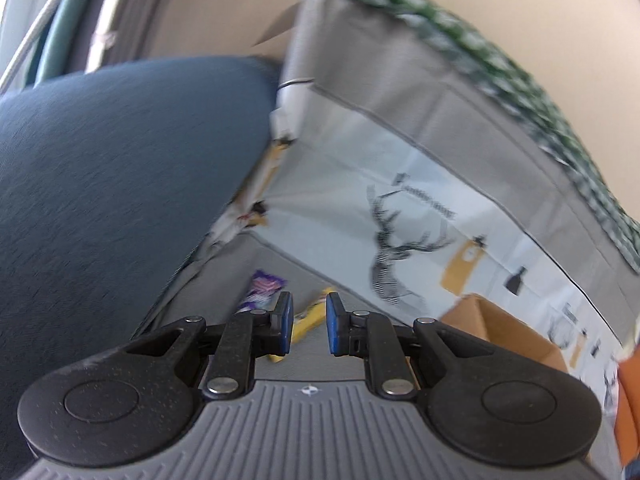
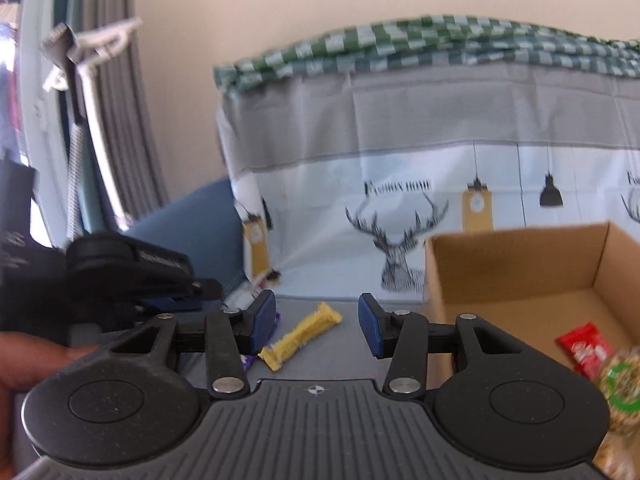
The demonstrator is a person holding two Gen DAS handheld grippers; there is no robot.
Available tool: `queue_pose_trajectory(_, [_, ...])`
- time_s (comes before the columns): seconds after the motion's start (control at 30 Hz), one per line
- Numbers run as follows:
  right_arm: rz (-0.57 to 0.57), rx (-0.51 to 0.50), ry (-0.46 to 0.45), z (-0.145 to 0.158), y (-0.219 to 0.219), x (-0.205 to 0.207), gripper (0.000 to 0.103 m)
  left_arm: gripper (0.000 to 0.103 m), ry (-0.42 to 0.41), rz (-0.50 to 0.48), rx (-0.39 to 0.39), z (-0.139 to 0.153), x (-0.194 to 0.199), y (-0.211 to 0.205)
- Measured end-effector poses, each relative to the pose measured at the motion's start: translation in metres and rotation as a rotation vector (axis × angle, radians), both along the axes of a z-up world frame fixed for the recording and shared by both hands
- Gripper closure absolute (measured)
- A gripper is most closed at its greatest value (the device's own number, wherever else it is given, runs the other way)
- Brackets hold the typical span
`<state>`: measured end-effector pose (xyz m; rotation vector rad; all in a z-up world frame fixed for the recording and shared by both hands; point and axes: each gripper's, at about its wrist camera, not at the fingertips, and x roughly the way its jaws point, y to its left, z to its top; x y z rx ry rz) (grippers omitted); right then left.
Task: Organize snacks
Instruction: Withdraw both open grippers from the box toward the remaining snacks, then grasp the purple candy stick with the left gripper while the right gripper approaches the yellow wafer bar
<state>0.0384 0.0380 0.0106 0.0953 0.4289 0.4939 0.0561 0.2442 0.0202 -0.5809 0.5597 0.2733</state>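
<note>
A yellow snack bar (image 2: 300, 336) lies on the grey surface just ahead of my right gripper (image 2: 316, 324), which is open and empty above it. A purple snack packet (image 2: 248, 360) peeks out beside the right gripper's left finger. In the left wrist view the yellow bar (image 1: 308, 322) shows between the pads, and the purple packet (image 1: 262, 290) lies just beyond the left pad. My left gripper (image 1: 308, 322) is open and empty. A cardboard box (image 2: 516, 268) at the right holds a red snack packet (image 2: 586, 350) and a green-labelled bag (image 2: 622, 384).
A deer-print cloth (image 2: 400, 216) hangs behind the surface, with a green checked cloth (image 2: 420, 40) on top. A blue cushion (image 1: 112, 168) fills the left of the left wrist view. The box (image 1: 508, 332) sits right of the left gripper. The left gripper's body (image 2: 128, 268) shows at the left.
</note>
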Motion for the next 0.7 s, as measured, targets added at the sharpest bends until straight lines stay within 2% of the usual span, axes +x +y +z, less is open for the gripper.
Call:
queue_pose_trajectory(0.2, [-0.040,0.027,0.110,-0.028,0.041,0.029,0.055,0.086,0.059,0.057,-0.032,-0.012,0.005,0.012])
queue_pose_trajectory(0.47, [-0.081,0.047,0.241,-0.065,0.070,0.083,0.053,0.086,0.082,0.130,-0.057,-0.018,0.006,0.024])
queue_pose_trajectory(0.57, [-0.095,0.047,0.293,-0.081,0.079,0.099,0.047,0.086,0.089,0.138,-0.063,-0.020,0.008,0.025])
queue_pose_trajectory(0.7, [-0.053,0.034,0.304,-0.092,0.103,0.108,0.034,0.086,0.098,0.143,-0.048,-0.022,0.010,0.025])
